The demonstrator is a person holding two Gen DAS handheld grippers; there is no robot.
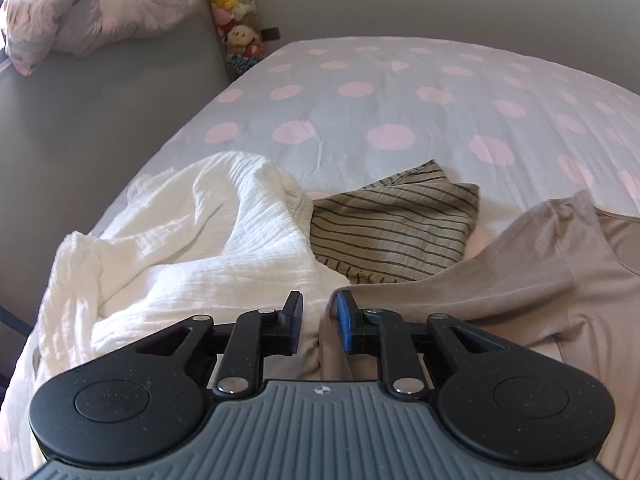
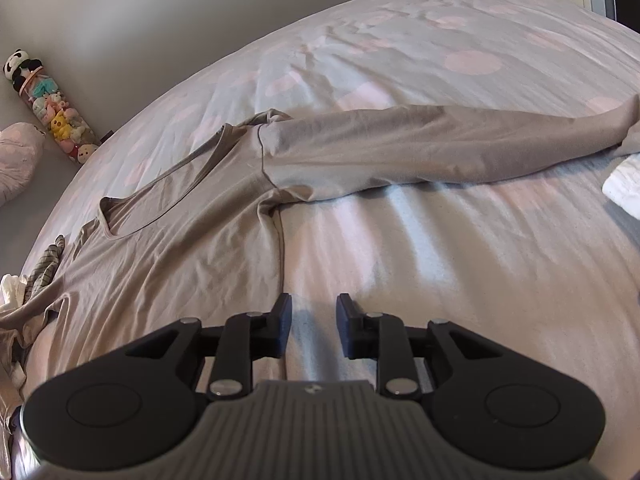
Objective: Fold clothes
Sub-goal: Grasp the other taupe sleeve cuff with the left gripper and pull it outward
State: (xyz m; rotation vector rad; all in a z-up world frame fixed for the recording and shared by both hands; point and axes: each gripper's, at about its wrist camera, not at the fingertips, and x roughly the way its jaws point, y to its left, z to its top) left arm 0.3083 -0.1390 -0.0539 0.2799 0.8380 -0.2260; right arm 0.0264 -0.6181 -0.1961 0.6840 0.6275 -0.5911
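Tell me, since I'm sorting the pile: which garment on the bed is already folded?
The striped olive-beige cloth, a compact folded square between the crumpled white crinkle-cotton garment and the spread-out beige long-sleeved top.

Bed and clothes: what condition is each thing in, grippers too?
Beige top: spread flat, one sleeve stretched out, unfolded.
Striped garment: folded.
White garment: crumpled heap.
Bedsheet: lightly wrinkled.
Left gripper: open, holding nothing.
Right gripper: open, empty.
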